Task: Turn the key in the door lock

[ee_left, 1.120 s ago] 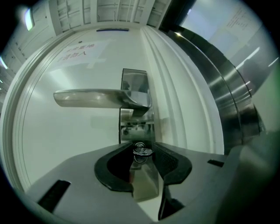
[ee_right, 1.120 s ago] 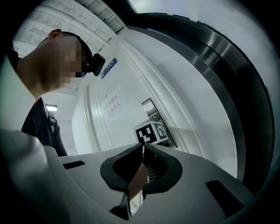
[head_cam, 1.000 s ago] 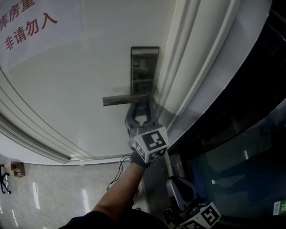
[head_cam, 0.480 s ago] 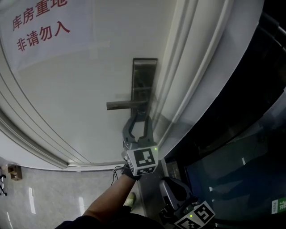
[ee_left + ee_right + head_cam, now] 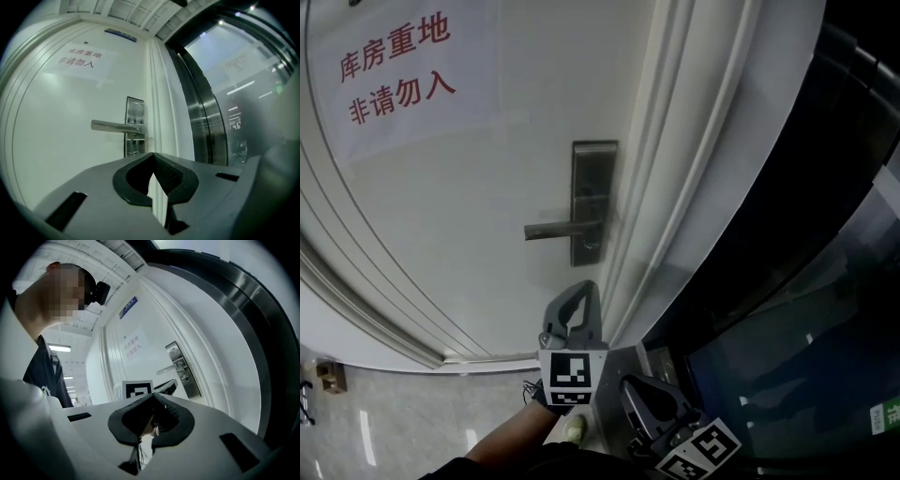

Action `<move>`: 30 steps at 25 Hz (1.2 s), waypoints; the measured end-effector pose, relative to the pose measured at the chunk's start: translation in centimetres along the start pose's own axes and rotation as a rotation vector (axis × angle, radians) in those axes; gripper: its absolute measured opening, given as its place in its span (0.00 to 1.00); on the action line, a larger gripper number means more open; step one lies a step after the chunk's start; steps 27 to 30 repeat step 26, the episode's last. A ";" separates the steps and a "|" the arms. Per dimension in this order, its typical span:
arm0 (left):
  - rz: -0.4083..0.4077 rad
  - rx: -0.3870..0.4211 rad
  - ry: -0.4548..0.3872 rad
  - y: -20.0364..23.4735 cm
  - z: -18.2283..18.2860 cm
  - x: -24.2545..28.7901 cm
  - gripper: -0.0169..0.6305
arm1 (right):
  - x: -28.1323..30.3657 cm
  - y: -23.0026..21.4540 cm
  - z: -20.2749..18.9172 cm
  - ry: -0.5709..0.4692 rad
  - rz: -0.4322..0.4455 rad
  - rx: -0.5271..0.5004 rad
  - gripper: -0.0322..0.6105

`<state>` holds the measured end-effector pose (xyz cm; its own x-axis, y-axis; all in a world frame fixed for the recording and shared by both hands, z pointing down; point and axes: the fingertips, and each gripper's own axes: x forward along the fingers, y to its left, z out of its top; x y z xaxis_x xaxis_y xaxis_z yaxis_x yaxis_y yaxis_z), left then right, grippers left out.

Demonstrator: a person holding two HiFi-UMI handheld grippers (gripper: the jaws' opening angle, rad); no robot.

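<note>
The steel lock plate (image 5: 593, 202) sits on the white door (image 5: 459, 216), its lever handle (image 5: 561, 229) pointing left. In the left gripper view the plate (image 5: 135, 123) and the round keyhole (image 5: 135, 152) lie straight ahead, at a distance; I make out no key in it. My left gripper (image 5: 588, 286) hangs below the plate, off the door, with its jaws shut and nothing between them (image 5: 152, 156). My right gripper (image 5: 630, 384) is low at the bottom edge, also shut and empty (image 5: 153, 395), and looks past the left gripper's marker cube (image 5: 137, 390) toward the plate (image 5: 180, 367).
A paper notice with red characters (image 5: 398, 70) is stuck on the door at upper left. The white door frame (image 5: 675, 187) runs along the right of the lock, with a dark glass panel (image 5: 825, 309) beyond it. Grey tiled floor (image 5: 394, 422) shows below.
The left gripper has drawn back from under the handle, down and away from the lock plate, and its jaws have gone from open to shut. The right gripper has barely shifted.
</note>
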<state>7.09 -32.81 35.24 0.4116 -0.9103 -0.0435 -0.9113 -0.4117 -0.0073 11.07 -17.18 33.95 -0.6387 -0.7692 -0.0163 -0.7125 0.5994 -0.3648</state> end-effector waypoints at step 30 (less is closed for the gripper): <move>-0.004 0.006 0.013 0.0 -0.1 -0.2 0.04 | 1.4 0.1 -0.4 0.034 0.015 -0.015 0.07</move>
